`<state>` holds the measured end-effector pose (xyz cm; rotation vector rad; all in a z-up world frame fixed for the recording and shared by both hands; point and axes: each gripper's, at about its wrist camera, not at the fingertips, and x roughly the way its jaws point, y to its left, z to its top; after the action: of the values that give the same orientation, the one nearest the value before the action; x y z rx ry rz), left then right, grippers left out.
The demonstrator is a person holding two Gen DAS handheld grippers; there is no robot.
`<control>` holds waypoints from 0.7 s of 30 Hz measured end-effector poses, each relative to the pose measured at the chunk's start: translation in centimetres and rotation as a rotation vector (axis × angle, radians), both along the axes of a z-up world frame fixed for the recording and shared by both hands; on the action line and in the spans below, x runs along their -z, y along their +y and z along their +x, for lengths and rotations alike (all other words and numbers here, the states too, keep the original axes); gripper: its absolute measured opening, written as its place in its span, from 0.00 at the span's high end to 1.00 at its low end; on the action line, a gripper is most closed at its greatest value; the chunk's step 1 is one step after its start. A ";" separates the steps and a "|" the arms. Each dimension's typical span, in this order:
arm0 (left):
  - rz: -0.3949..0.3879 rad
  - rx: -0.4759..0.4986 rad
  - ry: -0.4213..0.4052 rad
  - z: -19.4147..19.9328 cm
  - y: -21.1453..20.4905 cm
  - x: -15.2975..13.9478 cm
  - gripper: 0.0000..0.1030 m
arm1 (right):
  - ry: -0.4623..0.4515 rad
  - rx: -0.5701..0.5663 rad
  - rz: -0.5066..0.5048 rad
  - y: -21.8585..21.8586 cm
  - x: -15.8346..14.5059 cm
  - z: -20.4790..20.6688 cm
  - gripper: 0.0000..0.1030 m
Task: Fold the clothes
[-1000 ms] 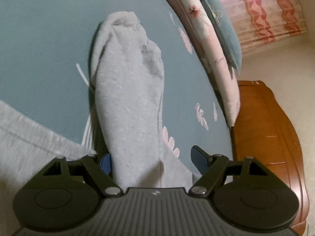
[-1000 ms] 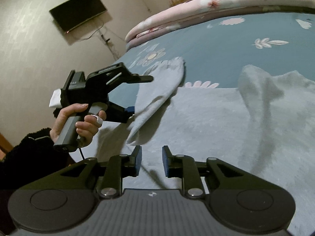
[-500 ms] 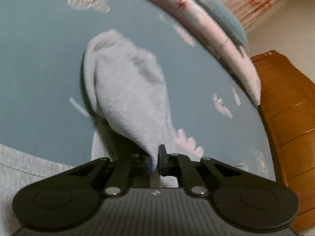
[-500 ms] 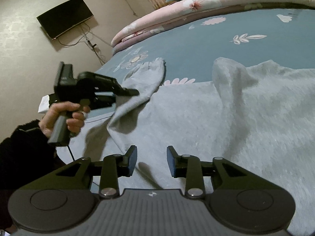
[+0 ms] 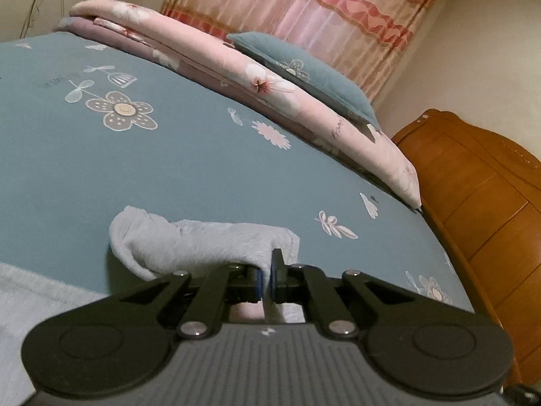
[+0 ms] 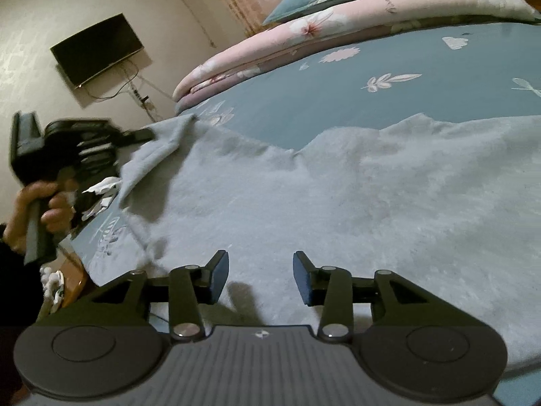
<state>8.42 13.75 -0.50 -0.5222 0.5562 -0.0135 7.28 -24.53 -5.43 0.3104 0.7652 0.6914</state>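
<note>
Sleeve (image 5: 203,240) lies sideways, clamped in left gripper (image 5: 267,277) jaws; right gripper (image 6: 260,277) jaws opening, empty.

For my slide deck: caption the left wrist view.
Left claw shut on a pale grey sleeve, lifting it off the blue floral bedsheet.

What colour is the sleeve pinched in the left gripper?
Pale grey, a fleecy plain fabric. The sleeve shows best in the left wrist view, between the left gripper pads.
</note>
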 end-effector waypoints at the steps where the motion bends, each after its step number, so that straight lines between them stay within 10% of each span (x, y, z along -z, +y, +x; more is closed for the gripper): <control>1: 0.006 -0.005 0.004 -0.6 -0.2 0.1 0.97 | 0.002 0.007 0.001 -0.2 0.0 0.0 0.55; 13: 0.043 -0.028 0.010 -3.9 -0.6 -0.1 0.97 | -0.022 0.135 0.002 -3.6 -0.8 -0.3 0.49; 21: 0.030 -0.090 0.244 -1.8 1.2 6.5 0.97 | 0.003 0.206 -0.024 -5.0 -0.1 0.1 0.48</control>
<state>6.61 14.98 -6.99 -0.5228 0.7692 0.1452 7.40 -29.54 -5.36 0.3634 0.7319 0.4873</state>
